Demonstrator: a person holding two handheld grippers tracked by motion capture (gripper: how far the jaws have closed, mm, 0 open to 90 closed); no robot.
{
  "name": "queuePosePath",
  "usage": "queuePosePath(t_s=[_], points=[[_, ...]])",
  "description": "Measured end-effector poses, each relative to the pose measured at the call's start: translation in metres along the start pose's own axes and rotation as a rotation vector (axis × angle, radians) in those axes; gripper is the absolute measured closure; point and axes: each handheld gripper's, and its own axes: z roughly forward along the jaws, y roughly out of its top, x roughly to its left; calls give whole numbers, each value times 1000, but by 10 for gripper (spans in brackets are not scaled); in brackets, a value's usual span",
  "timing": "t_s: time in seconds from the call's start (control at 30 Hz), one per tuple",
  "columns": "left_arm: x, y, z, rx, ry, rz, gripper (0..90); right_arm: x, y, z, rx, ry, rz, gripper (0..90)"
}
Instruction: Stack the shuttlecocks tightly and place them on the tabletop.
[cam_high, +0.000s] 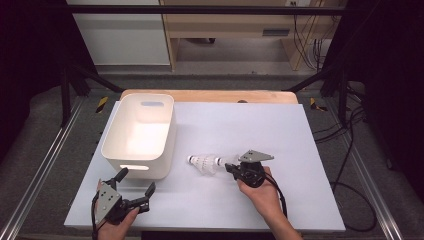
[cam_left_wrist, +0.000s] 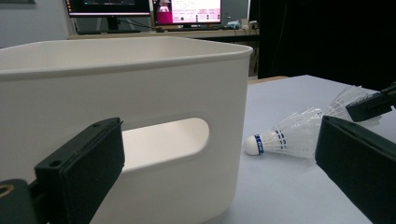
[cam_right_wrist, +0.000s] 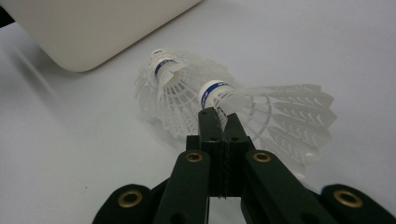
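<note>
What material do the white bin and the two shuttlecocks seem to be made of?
The white bin looks like smooth, matte moulded plastic: rounded corners and a cut-out handle slot. The shuttlecocks, one lying on the table and one in the right gripper, have translucent, net-like skirts, probably nylon; whether the white caps are cork or plastic is unclear.

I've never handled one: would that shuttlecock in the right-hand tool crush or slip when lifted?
Probably very light: the shuttlecock has a thin, see-through skirt. That lacy skirt looks easy to bend, so the right gripper, shut near the cork, seems the safer hold. If pushed, its rounded cone would likely roll in a curve.
</note>
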Motion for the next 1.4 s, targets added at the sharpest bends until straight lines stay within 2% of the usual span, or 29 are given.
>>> queuePosePath(t_s=[0.17,0.43,0.87,1.2,1.4], points=[[0,0,0,0,0,0,15,4,2,5,-2,20,14,900],[0,0,0,0,-2,0,15,6,2,12,3,33,5,900],[0,0,0,-1,-3,-5,15,10,3,36,5,73,9,900],[0,-1,1,1,-4,-6,15,9,5,41,5,90,26,900],[0,-1,1,0,-3,-10,15,10,6,44,16,87,7,900]])
